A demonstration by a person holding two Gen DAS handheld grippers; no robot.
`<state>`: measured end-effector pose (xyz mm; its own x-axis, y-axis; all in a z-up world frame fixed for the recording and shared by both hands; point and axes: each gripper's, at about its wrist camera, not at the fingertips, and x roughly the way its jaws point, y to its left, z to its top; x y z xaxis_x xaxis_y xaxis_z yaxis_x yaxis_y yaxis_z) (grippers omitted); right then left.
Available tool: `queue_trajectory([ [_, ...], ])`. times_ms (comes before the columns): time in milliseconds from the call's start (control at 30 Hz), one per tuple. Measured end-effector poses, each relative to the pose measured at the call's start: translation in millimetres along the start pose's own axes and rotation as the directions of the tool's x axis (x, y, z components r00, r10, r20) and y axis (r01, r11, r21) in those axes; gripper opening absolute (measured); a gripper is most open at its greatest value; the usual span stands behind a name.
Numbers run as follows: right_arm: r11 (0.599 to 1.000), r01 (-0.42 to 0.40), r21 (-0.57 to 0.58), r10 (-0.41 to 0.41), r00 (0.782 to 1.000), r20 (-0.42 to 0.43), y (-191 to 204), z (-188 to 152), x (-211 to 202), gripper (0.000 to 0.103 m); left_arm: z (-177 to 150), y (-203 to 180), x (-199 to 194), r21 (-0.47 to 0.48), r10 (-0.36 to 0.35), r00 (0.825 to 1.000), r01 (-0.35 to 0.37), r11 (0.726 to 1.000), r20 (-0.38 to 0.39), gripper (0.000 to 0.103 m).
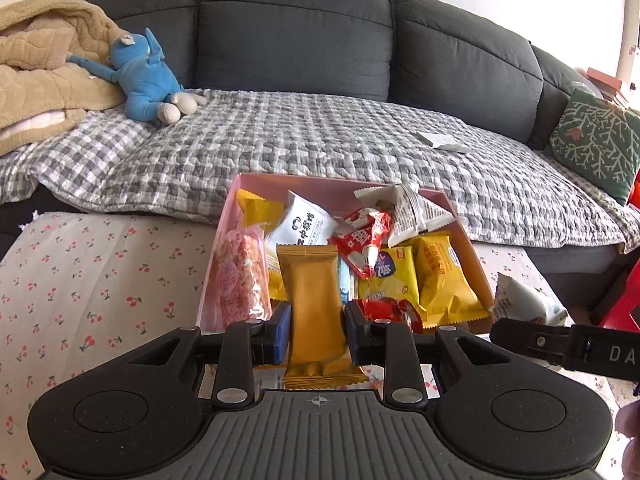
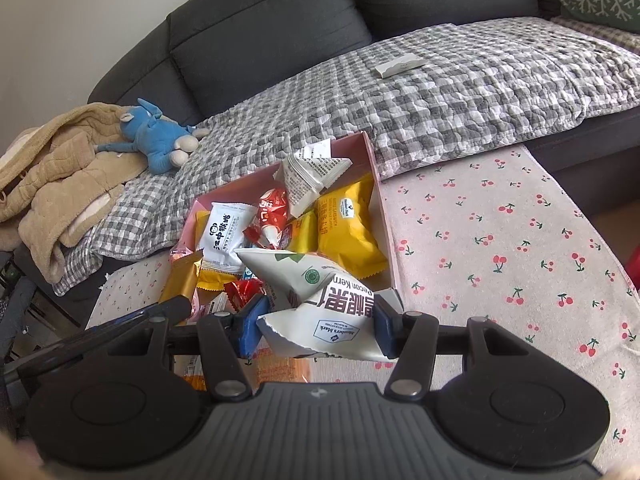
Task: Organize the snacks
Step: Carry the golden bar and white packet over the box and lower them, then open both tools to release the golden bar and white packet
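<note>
Before us stands a dark grey sofa against a pale wall. We see a grey-and-white checked quilt spread over its seat, a tan fleece blanket heaped at the left end with a blue plush toy lying against it, and a green branch-patterned cushion at the right end. Nearest us, a cherry-print cloth covers the surface. Daylight is soft and even.

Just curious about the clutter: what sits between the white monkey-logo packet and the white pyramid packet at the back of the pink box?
A red heart-print packet lies between them, in both wrist views.
</note>
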<state>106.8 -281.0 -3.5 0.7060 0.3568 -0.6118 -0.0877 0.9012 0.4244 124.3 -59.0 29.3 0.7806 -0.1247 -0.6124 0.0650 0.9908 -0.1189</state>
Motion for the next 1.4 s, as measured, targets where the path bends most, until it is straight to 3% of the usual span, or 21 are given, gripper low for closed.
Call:
queue_trajectory([
  [400,1.0,-0.007,0.002,0.007,1.0,0.025,-1.8,5.1,0.7,0.051,18.2,-6.9,35.3,0.064,0.034,0.998,-0.037,0.997,0.047,0.026],
  [567,1.0,-0.01,-0.009,0.011,1.0,0.023,-2.0,5.5,3.7,0.051,14.8,-9.5,47.1,0.109,0.045,0.999,-0.048,0.993,0.025,0.033],
  [633,1.0,-0.011,-0.013,0.012,1.0,0.02,-2.1,5.8,5.1,0.051,11.9,-7.9,45.0,0.106,0.041,0.999,-0.044,0.993,0.03,0.049],
  [700,1.0,-0.012,-0.019,0.012,1.0,0.015,-2.3,5.8,6.4,0.051,9.9,-6.2,42.4,0.103,0.036,0.999,-0.039,0.994,0.03,0.053],
  [967,0.999,-0.002,-0.043,0.002,1.0,-0.006,2.2,8.3,14.6,0.051,4.8,2.7,25.3,0.128,0.019,1.0,-0.022,0.992,0.025,0.057],
  [1400,0.998,0.039,-0.056,-0.04,0.999,-0.005,26.1,45.5,48.2,0.051,-8.7,21.0,15.7,0.137,0.0,1.0,0.003,0.991,-0.017,0.066],
])
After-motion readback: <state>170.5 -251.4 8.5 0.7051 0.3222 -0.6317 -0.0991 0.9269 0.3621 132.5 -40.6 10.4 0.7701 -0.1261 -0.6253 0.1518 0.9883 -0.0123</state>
